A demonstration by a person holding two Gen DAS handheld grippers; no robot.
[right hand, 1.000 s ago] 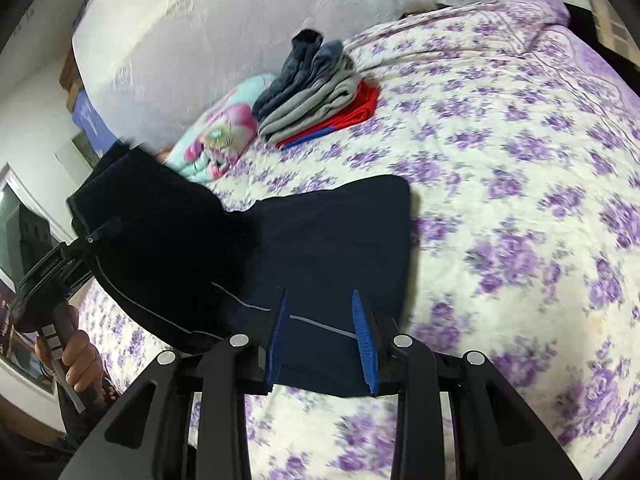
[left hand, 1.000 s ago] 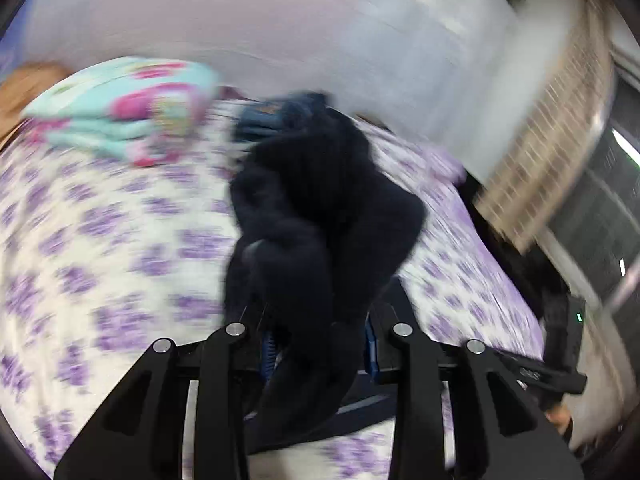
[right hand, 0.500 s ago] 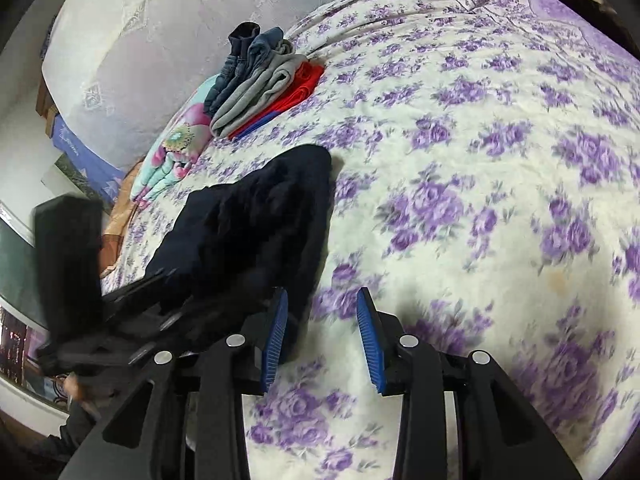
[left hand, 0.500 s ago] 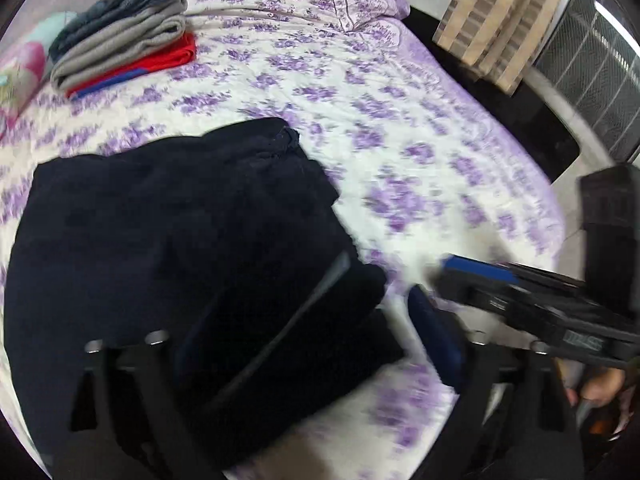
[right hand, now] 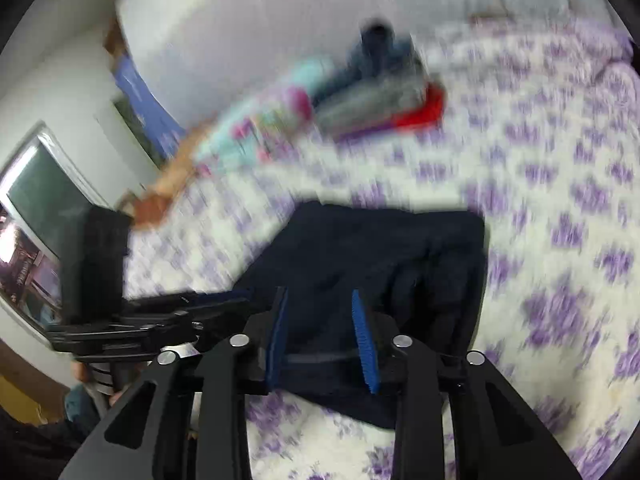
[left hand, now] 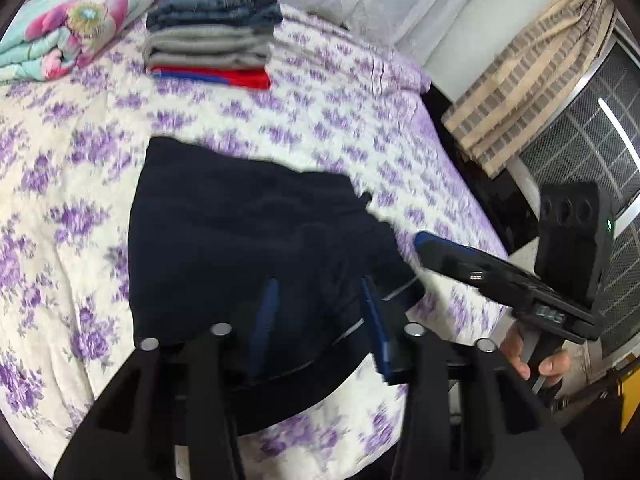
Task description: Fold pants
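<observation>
Dark navy pants (left hand: 240, 240) lie folded in a thick bundle on the purple-flowered bed (left hand: 60, 160). My left gripper (left hand: 320, 300) is open and empty, hovering just above the bundle's near edge. The right gripper (left hand: 424, 244) shows in this view at the pants' right edge. In the blurred right wrist view the pants (right hand: 380, 252) lie ahead, and my right gripper (right hand: 320, 300) is open and empty over their near end. The left gripper (right hand: 224, 300) reaches in from the left there.
A stack of folded clothes (left hand: 212, 40), jeans over grey over red, sits at the far side of the bed. A floral blanket (left hand: 72, 20) lies beside it. A striped curtain (left hand: 528, 80) and window are off the bed's right side.
My left gripper held the pants bunched up in the air a second ago; it has laid them down folded, let go and opened. Both grippers now hover over the bundle.
</observation>
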